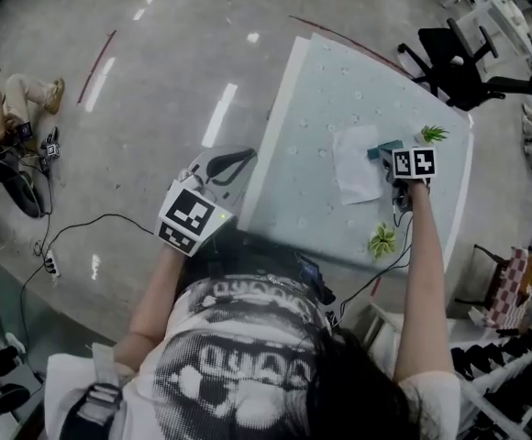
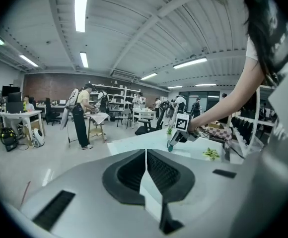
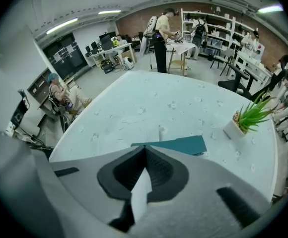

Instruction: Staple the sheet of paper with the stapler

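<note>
A white sheet of paper [image 1: 356,163] lies on the pale table [image 1: 321,90], toward its right side. A teal stapler [image 1: 384,148] rests at the sheet's right edge. My right gripper [image 1: 397,167] points steeply down at it, marker cube on top. In the right gripper view the jaws [image 3: 145,148] are shut tip to tip, with the stapler [image 3: 179,145] just beyond them; whether they touch it I cannot tell. My left gripper [image 1: 244,159] hangs off the table's left edge over the floor, shut and holding nothing [image 2: 146,150].
Two small potted plants stand on the table, one at the far right [image 1: 434,134] and one near the front edge [image 1: 382,239]. A black office chair [image 1: 459,62] is beyond the table. Shelves [image 1: 514,365] stand at the right, and cables [image 1: 73,227] lie on the floor.
</note>
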{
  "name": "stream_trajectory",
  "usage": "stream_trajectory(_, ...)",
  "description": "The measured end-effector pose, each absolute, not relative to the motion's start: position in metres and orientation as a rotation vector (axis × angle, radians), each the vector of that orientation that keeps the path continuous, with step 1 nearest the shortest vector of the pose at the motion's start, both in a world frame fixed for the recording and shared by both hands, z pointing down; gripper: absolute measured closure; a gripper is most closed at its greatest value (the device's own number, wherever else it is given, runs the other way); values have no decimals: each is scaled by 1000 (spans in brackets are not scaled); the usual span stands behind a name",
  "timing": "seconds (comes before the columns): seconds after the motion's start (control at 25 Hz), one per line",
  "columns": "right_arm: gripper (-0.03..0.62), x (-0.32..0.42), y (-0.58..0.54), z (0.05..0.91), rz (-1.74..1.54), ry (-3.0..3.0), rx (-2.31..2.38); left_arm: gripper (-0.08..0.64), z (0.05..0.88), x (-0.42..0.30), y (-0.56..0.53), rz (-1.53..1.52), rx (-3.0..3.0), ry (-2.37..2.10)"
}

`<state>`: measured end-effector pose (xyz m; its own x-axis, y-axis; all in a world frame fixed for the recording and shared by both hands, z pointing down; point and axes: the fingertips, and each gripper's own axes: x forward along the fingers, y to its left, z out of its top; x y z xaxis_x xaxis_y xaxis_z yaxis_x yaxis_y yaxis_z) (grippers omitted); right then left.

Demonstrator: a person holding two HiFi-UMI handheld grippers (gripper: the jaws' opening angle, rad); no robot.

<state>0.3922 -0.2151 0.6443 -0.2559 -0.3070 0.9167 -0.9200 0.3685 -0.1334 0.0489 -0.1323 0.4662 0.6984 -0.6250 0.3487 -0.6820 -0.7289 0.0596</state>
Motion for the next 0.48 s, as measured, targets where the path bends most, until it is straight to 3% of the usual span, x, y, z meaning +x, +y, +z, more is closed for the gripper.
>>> stream_trajectory(0.48, 588, 389, -213, 649, 913, -1632, 839, 554, 480, 64, -141, 423, 2678, -1076)
